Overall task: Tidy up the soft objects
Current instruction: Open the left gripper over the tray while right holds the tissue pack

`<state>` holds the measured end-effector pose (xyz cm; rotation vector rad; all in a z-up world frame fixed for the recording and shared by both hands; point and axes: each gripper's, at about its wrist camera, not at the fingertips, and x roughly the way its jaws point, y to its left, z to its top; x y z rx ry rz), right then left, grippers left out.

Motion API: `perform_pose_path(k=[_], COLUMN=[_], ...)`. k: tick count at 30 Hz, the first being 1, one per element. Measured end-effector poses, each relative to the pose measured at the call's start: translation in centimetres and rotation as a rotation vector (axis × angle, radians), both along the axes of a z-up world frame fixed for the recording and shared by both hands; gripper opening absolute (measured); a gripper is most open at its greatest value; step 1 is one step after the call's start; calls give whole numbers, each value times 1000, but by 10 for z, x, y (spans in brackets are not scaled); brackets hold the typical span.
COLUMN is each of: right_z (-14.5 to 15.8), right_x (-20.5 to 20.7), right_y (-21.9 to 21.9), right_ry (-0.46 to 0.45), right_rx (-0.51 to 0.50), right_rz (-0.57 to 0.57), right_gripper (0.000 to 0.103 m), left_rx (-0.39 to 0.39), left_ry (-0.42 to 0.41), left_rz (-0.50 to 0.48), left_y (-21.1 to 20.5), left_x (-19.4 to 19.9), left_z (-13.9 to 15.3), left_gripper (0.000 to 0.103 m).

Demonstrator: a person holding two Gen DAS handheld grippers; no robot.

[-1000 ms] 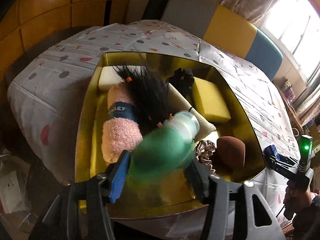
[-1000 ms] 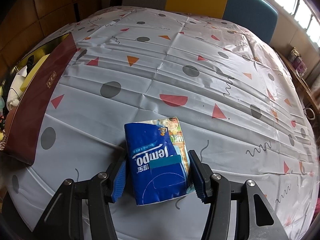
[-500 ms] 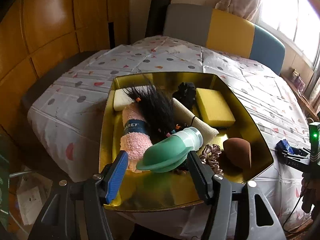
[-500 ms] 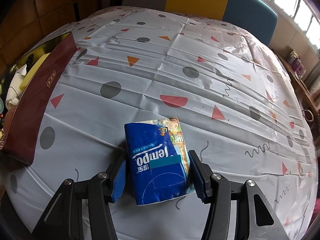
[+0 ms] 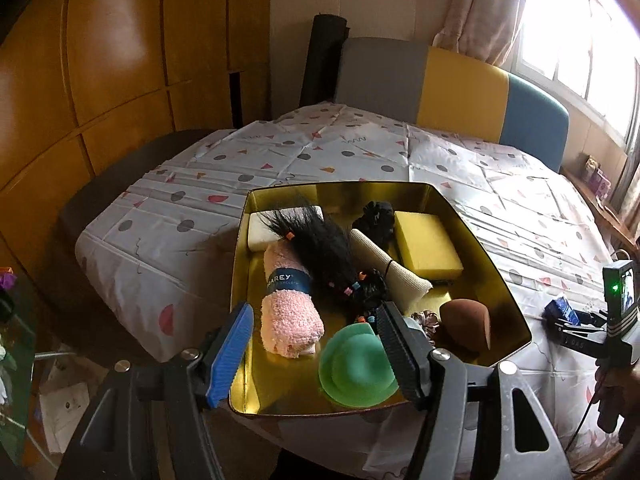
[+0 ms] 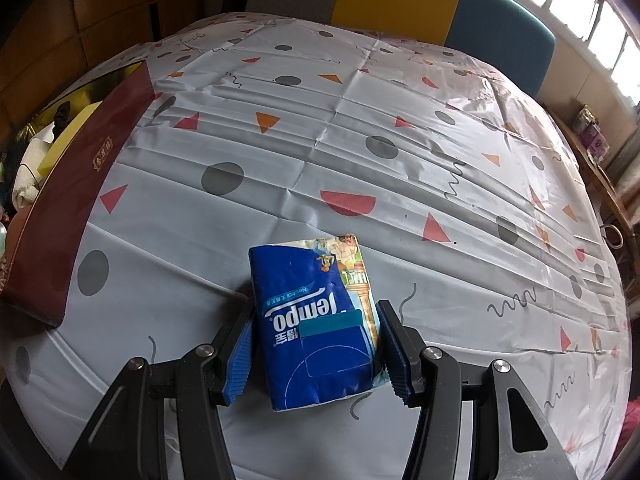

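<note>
In the left wrist view a gold tray (image 5: 496,280) holds a pink rolled towel (image 5: 288,316), a black hair piece (image 5: 320,248), a yellow sponge (image 5: 426,242), a brown makeup sponge (image 5: 466,322) and a green silicone bottle (image 5: 356,368) lying at its near edge. My left gripper (image 5: 316,352) is open and empty above the tray's near end. In the right wrist view my right gripper (image 6: 316,348) straddles a blue Tempo tissue pack (image 6: 316,320) lying on the tablecloth, with small gaps between the pads and the pack.
The tray's dark red outer wall (image 6: 68,200) shows at the left of the right wrist view. The patterned tablecloth (image 6: 360,140) stretches beyond the pack. A grey, yellow and blue bench back (image 5: 452,88) stands behind the table. The right gripper's body (image 5: 600,328) shows at the far right.
My left gripper let go of the green bottle, which now lies in the tray, and pulled back and up. The right gripper and tissue pack have not moved.
</note>
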<state>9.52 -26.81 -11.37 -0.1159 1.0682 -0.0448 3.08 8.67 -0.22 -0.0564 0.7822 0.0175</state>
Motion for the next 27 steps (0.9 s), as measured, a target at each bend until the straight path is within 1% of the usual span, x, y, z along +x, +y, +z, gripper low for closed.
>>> perform_pose_path(k=[13, 22, 27], right_z=[1, 0, 3], right_x=[-4, -6, -9], right_y=[6, 7, 7], right_ry=[-13, -19, -11], right_rx=[-35, -33, -13], right_rz=[-56, -95, -117], right_gripper=[57, 56, 56], left_rx=[-27, -43, -45], left_ry=[-10, -6, 1], left_rz=[10, 13, 25], left_y=[5, 9, 12], left_x=[-8, -10, -11], left_z=[1, 0, -2], left_gripper=[65, 65, 65])
